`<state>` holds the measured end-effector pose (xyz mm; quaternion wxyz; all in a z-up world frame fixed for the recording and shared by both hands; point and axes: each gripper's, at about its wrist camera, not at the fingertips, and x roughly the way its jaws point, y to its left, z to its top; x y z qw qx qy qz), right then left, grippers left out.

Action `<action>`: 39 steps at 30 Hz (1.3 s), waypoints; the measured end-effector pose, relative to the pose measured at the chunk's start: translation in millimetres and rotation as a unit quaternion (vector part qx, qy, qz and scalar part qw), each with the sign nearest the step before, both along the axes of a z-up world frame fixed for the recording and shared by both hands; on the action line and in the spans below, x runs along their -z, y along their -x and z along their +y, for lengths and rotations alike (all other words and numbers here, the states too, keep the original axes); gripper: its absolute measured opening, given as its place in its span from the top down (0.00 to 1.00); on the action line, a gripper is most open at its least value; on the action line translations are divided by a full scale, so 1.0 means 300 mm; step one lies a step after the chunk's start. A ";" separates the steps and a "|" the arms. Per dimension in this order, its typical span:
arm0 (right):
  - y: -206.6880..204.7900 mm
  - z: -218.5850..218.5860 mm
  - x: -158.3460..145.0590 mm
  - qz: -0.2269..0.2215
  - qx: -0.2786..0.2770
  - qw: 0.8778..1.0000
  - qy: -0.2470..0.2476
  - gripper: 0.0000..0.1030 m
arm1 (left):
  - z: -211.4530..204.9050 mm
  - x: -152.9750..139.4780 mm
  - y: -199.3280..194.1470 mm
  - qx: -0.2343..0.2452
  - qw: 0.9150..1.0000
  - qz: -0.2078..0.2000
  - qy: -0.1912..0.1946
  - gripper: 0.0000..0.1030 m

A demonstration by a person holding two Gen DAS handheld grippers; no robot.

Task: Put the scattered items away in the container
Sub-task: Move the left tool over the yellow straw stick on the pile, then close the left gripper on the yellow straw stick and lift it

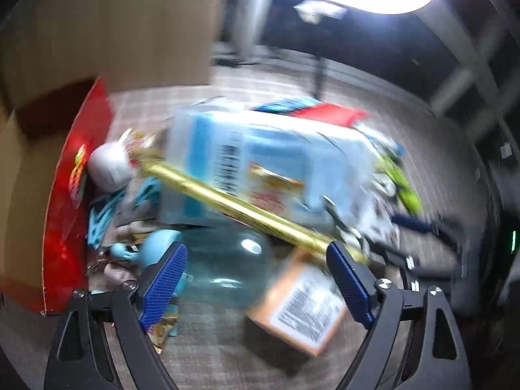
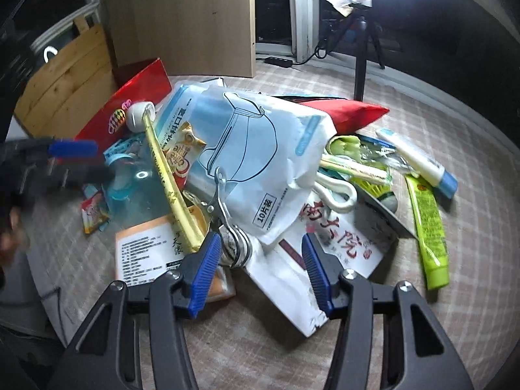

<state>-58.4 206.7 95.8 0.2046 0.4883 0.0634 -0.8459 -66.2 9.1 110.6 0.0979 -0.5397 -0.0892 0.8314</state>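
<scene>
On the counter (image 2: 438, 136), a heap of scattered items lies near the middle, spreading toward the right edge. Topmost: white mask pack (image 2: 260, 159) printed with a blue mask outline, resting on a second blue-and-white pack (image 2: 177, 113). Yellow stick (image 2: 169, 185) with a white round head slants across the heap's left side. Metal clip (image 2: 224, 214) lies at the pack's near edge. Clear blue bottle (image 2: 136, 191) and orange box (image 2: 143, 253) sit at the near left. Green tube (image 2: 429, 227) and white tube with blue cap (image 2: 419, 162) lie apart to the right. Red carton (image 2: 130, 104) leans at the heap's far left, cardboard container (image 2: 185, 19) behind it.

Right gripper (image 2: 258, 268) hovers over the clip and white packet, fingers spread, holding nothing. Left gripper (image 1: 256, 282) hangs above the bottle (image 1: 224, 263) and box (image 1: 302, 305), fingers spread wide, empty; that view is motion-blurred.
</scene>
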 end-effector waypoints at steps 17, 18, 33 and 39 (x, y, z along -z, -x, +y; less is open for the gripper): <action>0.073 -0.032 0.032 -0.007 -0.018 1.000 0.000 0.50 | -0.063 0.137 0.182 -0.073 0.992 -0.101 -0.006 0.22; 0.074 -0.031 0.033 -0.008 -0.018 1.000 0.002 0.50 | -0.055 0.146 0.184 -0.071 0.992 -0.103 -0.006 0.28; 0.062 -0.037 0.063 -0.034 -0.029 0.999 0.002 0.89 | -0.019 0.165 0.153 -0.047 0.993 -0.096 -0.048 0.79; 0.046 -0.006 0.050 -0.028 -0.008 0.999 0.026 0.91 | -0.044 0.112 0.128 -0.047 0.994 -0.075 -0.070 0.86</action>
